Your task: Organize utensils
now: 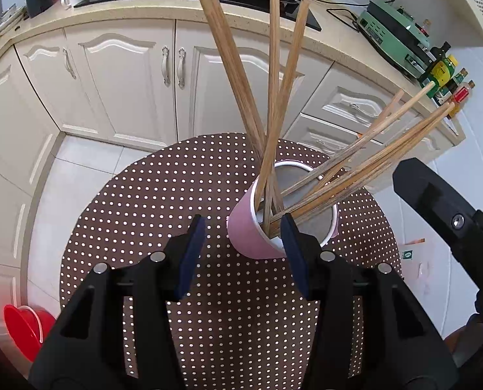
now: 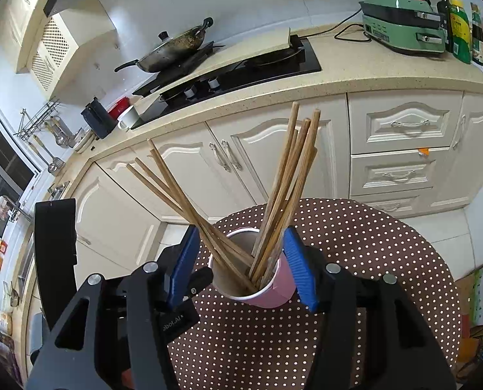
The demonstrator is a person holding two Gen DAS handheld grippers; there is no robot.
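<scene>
Right gripper jaws spread, straddled pink cup; chopsticks upright inside. Left gripper open, cup just right.

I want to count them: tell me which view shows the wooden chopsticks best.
Right wrist view: every wooden chopstick stands whole, in two fanned bunches in the pink paper cup. The left wrist view shows them stretched and overlapping.
</scene>
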